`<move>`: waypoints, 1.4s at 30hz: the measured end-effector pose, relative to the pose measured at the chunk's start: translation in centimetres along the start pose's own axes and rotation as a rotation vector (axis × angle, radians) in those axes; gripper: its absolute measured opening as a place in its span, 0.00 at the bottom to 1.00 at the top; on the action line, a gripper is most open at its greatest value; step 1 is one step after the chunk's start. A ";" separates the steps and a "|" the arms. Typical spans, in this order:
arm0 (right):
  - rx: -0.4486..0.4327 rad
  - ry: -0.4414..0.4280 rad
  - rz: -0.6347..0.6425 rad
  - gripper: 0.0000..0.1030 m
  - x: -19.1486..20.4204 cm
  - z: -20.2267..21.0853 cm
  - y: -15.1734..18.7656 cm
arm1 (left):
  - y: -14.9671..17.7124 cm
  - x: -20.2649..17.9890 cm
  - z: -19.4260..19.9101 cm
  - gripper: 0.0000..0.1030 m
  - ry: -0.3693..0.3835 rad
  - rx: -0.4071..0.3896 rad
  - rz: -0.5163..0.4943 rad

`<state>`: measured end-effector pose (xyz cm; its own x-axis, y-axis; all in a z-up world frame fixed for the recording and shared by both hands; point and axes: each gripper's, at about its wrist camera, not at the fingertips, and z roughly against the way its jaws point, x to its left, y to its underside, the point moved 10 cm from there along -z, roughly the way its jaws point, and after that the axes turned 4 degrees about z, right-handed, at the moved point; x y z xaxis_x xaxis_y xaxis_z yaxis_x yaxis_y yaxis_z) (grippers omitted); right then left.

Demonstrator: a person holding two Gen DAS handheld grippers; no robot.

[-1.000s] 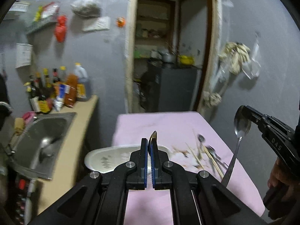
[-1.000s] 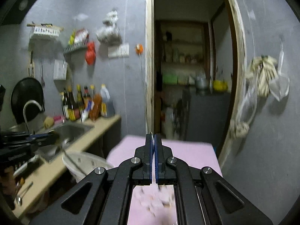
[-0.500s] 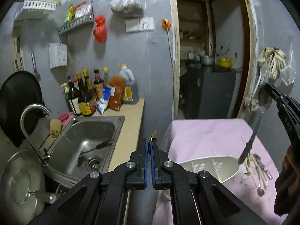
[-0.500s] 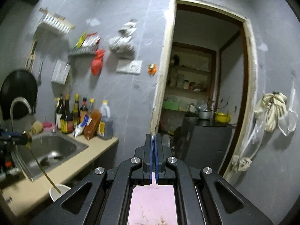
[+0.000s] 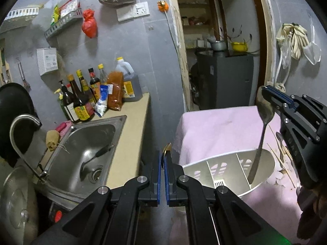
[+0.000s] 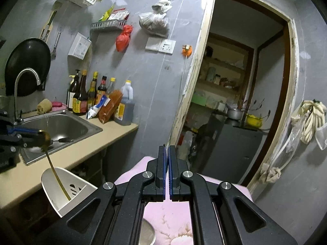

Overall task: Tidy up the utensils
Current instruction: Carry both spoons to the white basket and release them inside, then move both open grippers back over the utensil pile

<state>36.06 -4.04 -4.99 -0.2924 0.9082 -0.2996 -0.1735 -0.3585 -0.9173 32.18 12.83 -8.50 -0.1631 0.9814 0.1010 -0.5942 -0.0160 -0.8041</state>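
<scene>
Left tool [image 5: 162, 159] clamped on gold spoon [image 6: 53, 169], handle dipped into white caddy [image 5: 229, 168]. Right tool [image 6: 168, 153] clamped on steel spoon [image 5: 260, 136], hung over caddy on pink desk [image 5: 220, 126].

A small home kitchen: steel sink [image 5: 81, 147] with tap [image 5: 22, 126] on the left, sauce bottles [image 5: 81, 100] on the counter [image 5: 130, 134] behind it, a wok [image 6: 26, 65] and wire rack [image 5: 63, 23] on the grey wall, pantry doorway [image 6: 241, 94] far right.

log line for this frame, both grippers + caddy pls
left gripper: shut on gold spoon | right gripper: shut on steel spoon | both handles hang into white caddy | not released
</scene>
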 end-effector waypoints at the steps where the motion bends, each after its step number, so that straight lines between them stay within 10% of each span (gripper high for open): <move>1: 0.012 -0.002 -0.005 0.02 -0.1 -0.1 0.3 | 0.2 -0.1 -0.2 0.04 0.006 0.006 0.001; 6: 0.045 -0.017 -0.033 0.05 -0.7 -0.1 1.3 | 1.1 -0.9 -0.4 0.05 0.086 0.037 0.043; 8: 0.058 -0.030 -0.056 0.25 -1.2 0.0 1.7 | 1.3 -1.2 -0.3 0.07 0.112 0.044 0.053; 10: 0.056 -0.041 -0.084 0.42 -1.6 0.4 1.8 | 1.4 -1.4 -0.2 0.17 0.120 0.046 0.056; 14: 0.073 -0.056 -0.117 0.44 -2.3 1.1 2.2 | 1.2 -1.5 0.7 0.55 0.157 0.024 0.097; 29: 0.037 0.012 -0.321 0.90 -10.5 6.9 2.2 | -0.5 -2.1 4.2 0.90 0.221 -0.063 0.307; 42: -0.034 0.087 -0.310 0.99 -17.9 12.4 1.8 | -3.4 -7.5 8.8 0.99 0.178 -0.282 0.299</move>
<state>29.31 -23.58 1.93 -0.1483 0.9886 -0.0249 -0.2097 -0.0561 -0.9762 28.51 3.89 -1.41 -0.1425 0.9595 -0.2430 -0.2991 -0.2758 -0.9135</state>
